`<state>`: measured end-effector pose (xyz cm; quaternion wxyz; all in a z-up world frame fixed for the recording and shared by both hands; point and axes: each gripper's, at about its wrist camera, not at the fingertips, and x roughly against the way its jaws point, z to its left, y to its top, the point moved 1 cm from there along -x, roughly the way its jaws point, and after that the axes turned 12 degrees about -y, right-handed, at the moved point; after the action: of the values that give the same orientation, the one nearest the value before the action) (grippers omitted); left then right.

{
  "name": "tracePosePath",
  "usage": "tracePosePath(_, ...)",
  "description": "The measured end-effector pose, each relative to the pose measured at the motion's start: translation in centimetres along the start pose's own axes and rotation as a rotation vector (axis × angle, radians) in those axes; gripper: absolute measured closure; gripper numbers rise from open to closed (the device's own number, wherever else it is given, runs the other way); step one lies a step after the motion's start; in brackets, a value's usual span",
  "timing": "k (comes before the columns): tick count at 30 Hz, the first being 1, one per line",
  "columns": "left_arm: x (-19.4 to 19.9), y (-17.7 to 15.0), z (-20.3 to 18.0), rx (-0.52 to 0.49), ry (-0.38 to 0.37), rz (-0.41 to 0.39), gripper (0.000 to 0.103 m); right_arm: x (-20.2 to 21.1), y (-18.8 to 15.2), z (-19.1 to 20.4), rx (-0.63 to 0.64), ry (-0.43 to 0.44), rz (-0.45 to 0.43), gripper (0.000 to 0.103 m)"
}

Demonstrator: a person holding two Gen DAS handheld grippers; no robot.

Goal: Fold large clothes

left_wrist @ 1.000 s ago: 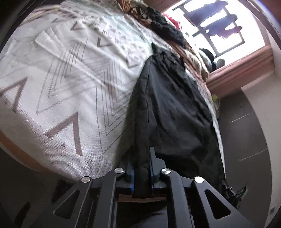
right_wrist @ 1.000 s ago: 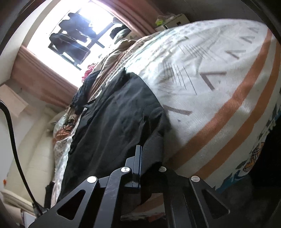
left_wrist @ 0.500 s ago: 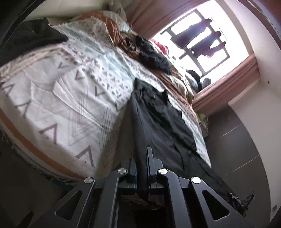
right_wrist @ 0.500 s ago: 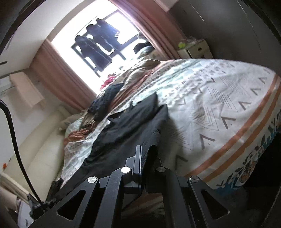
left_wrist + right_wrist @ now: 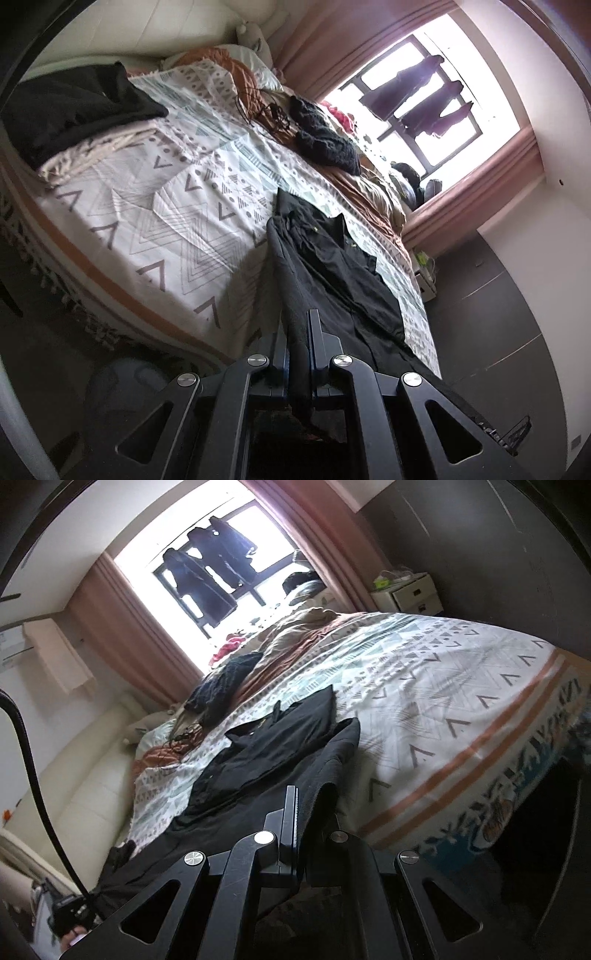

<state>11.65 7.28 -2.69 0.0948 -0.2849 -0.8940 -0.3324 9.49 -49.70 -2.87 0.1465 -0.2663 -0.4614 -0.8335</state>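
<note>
black garment (image 5: 332, 273) lies lengthwise on the patterned bedspread (image 5: 155, 206), running from frame centre down to the bottom edge in both wrist views, collar end toward the window (image 5: 424, 96). left gripper (image 5: 298, 343): fingers together, clamped on a narrow pinch of the garment's near edge. right gripper (image 5: 306, 812): fingers together on the other near corner, cloth bunched and draped over one finger.

handling, judged: soft, limp woven cloth, light but long; it sags between the two holds and will drag on the bedspread. not fragile or slippery. best held at hem corners, well apart, cloth kept taut. folded dark clothes (image 5: 74, 110) sit upper left.
</note>
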Motion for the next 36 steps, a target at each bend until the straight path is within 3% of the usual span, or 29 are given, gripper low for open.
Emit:
tracePosePath(9,2.7,-1.1,-1.5,-0.028,0.007,-0.023,0.096,3.2,-1.5,-0.4,0.0,-0.071,-0.013,0.1)
tracePosePath(18,1.8,0.2,-2.3,-0.034,0.006,-0.026,0.096,3.2,-1.0,-0.2,0.007,-0.078,-0.01,0.1)
tracePosePath(26,-1.0,4.9,-4.0,-0.036,0.008,-0.06,0.096,0.9,4.1,2.6,0.01,-0.071,-0.034,0.1)
tracePosePath(36,-6.7,13.7,-8.9,-0.114,0.019,-0.102,0.096,-4.0,13.0,8.5,0.062,-0.047,-0.109,0.1)
